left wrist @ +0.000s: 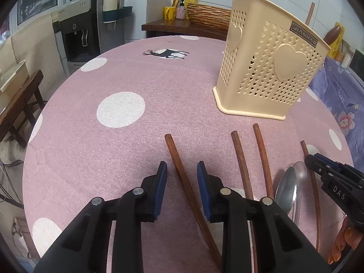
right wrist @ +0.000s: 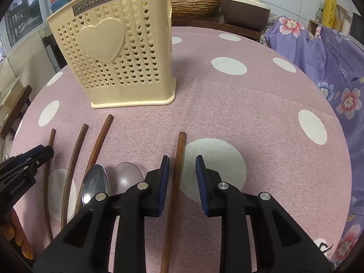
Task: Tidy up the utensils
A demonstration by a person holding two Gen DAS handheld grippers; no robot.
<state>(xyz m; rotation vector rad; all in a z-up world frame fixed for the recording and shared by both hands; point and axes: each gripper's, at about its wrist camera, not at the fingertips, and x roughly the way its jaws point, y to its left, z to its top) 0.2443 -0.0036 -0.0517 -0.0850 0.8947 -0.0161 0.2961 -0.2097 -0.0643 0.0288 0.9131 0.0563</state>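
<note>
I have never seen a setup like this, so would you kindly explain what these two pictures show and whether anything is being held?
There is no robot here. A person holds a hand-operated two-finger gripper in each hand, and a wide-angle camera on each one looks forward along its fingers. One picture comes from the left gripper, the other from the right gripper.

On the pink dotted tablecloth stands a cream utensil holder with heart-shaped holes. In front of it lie four wooden chopsticks and two spoons.

Each gripper has its jaws either side of a chopstick: the left around the leftmost chopstick, the right around the rightmost chopstick. The pads are not pressing yet, so nothing is held.
</note>
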